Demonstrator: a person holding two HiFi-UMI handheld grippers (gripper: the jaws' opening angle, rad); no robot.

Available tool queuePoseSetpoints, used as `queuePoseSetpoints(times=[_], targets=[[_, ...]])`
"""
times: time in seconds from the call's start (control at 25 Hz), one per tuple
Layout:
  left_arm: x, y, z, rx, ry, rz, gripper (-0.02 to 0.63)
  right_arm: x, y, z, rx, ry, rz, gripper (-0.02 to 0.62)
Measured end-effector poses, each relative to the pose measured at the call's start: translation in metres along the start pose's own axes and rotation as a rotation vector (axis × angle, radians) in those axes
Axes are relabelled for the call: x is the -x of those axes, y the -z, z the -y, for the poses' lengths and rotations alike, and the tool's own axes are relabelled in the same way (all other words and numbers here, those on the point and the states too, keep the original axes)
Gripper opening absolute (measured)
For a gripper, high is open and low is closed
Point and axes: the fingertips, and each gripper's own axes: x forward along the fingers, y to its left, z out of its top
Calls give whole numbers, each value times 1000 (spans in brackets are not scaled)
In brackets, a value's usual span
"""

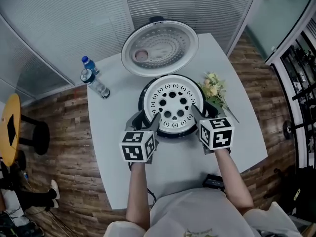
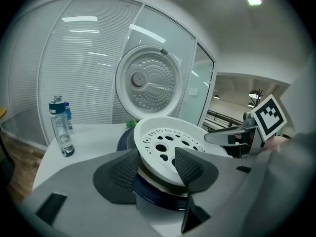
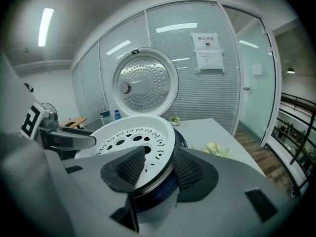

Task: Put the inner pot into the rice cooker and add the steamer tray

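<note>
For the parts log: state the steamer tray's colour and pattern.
White, pierced with round holes and small slots. The head view shows the steamer tray best.

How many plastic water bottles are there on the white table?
2. A larger clear plastic bottle stands near the white table's left edge in the head view; a smaller blue-capped bottle stands just behind it. None seems hidden.
</note>
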Motion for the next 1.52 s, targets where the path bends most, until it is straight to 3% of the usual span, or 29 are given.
queuePoseSetpoints(times=[0.2,0.36,0.6,0.72,0.8,0.92,1.0,1.24,1.52], targets=[[5,-3,4,-39,-27,25,245,23,-3,9,-19,40,62,184],[25,-19,15,-40,6,132,245,51,-5,15,-64,38,102,183],[54,-22,47,21,18,234,244,90,23,5,-97,-65,90,163],[68,-15,65,32,11,253,242,106,30,-1,-142,-138,100,108],[76,-9,78,29,8,259,214,119,29,-5,-176,-197,133,74],[85,2,100,45,30,254,80,140,26,-7,-227,-270,193,34],[90,12,113,62,55,236,27,153,25,-6,-263,-301,236,23],[107,37,120,60,20,201,12,161,40,-14,-144,-275,234,17],[133,43,114,41,-61,222,9,170,45,-29,-131,-308,248,17]])
